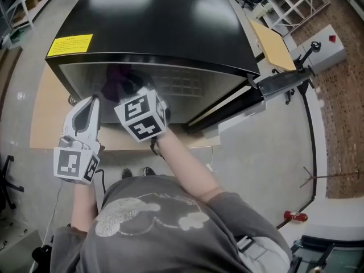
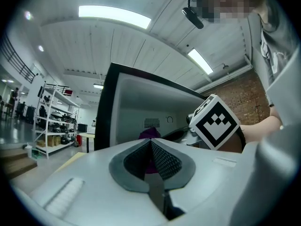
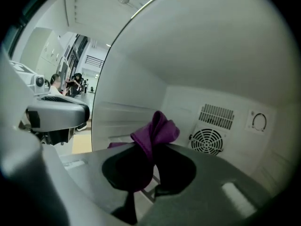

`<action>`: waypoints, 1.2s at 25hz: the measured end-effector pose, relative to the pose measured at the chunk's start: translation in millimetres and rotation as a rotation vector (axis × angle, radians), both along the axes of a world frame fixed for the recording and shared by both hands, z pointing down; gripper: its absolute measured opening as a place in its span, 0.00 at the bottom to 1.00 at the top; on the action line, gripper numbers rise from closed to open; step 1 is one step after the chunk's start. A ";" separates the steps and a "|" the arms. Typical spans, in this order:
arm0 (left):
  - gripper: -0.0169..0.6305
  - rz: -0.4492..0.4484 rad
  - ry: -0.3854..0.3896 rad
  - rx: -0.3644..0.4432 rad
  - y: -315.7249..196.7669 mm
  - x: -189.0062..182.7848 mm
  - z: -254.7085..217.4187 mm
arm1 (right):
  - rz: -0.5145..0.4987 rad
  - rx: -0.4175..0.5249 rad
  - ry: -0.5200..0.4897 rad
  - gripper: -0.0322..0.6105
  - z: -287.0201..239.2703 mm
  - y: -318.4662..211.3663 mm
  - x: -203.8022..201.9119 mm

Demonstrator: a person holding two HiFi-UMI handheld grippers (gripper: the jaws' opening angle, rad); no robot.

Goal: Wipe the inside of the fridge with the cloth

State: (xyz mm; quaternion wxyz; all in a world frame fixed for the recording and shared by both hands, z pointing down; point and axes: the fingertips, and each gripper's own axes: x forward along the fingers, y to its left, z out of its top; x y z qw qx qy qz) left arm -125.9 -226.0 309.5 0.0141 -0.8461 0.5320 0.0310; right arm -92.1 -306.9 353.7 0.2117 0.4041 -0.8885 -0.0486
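Cloth (image 3: 156, 130) pinched in right hand-held gripper (image 3: 151, 147), fan grille (image 3: 207, 141) behind

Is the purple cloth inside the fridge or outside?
Inside: the right gripper holds the cloth, with white fridge walls and a fan vent around it.

Big open lab or workshop hall, this one: metal racks (image 2: 54, 126) loaded with gear far left, long strip lights (image 2: 115, 15) on a high panelled ceiling, a brick wall (image 2: 237, 95) to the right. White shelving frames (image 1: 296, 1) stand at the far right on the grey floor (image 1: 267, 152), and the fridge (image 1: 153, 27) sits parked on a low wooden desk (image 1: 42, 115) out in the open. People (image 3: 75, 83) stand far off.
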 end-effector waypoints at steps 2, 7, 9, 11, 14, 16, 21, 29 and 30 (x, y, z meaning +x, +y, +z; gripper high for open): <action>0.05 0.025 -0.005 -0.003 -2.1 9.8 0.8 | 0.047 -0.009 0.003 0.11 1.4 -3.8 18.7; 0.05 0.098 -0.017 -0.009 -8.2 37.1 2.6 | 0.169 -0.016 0.003 0.11 2.7 -9.8 67.9; 0.05 0.124 -0.020 -0.009 -11.2 46.5 2.2 | 0.217 -0.011 0.009 0.11 2.5 -11.5 85.8; 0.05 0.147 -0.021 -0.006 -13.5 54.9 1.3 | 0.271 -0.007 0.019 0.11 3.0 -12.7 103.8; 0.05 0.184 -0.023 -0.005 -16.5 67.6 1.2 | 0.355 -0.003 0.036 0.11 4.5 -14.0 131.0; 0.05 0.209 -0.022 -0.004 -18.2 75.8 1.7 | 0.404 0.002 0.048 0.11 4.9 -14.1 147.3; 0.05 0.266 -0.014 -0.006 -21.1 93.6 1.9 | 0.513 0.008 0.046 0.11 3.7 -9.1 180.5; 0.05 0.310 -0.002 -0.009 -25.5 104.9 4.1 | 0.600 0.062 -0.003 0.11 -5.7 -0.1 196.9; 0.05 0.314 -0.002 -0.008 -26.2 106.0 3.7 | 0.597 0.096 -0.021 0.11 -14.4 -0.3 195.5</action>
